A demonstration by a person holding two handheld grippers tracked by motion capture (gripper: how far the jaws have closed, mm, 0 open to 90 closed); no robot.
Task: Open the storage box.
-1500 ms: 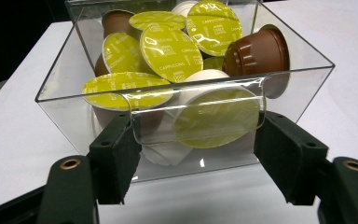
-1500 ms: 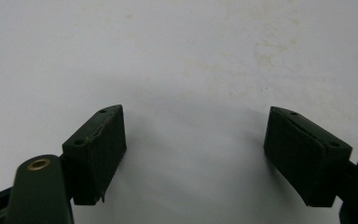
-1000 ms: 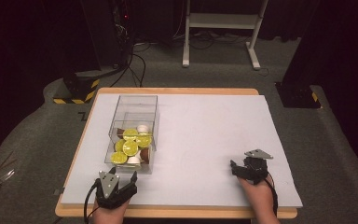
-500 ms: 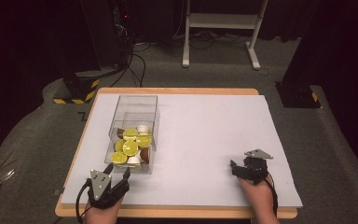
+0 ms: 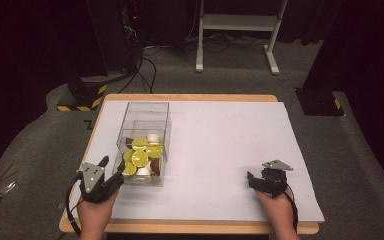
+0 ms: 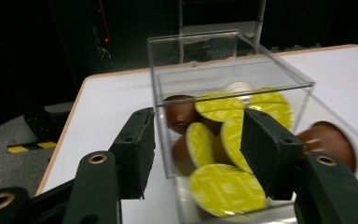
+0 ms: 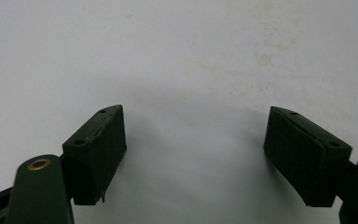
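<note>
Claws: left claw (image 5: 111, 169) agape beside capsule box (image 5: 145, 145) | right claw (image 5: 250, 179) agape on table (image 5: 220, 145)

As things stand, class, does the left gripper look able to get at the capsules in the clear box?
Probably yes. The left gripper is open beside the clear box, whose top appears open, so the capsules look reachable from above; the near wall blocks a straight approach.

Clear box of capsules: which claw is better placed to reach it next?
Left. The left claw sits open beside the clear box; the right claw rests far across the white table.
</note>
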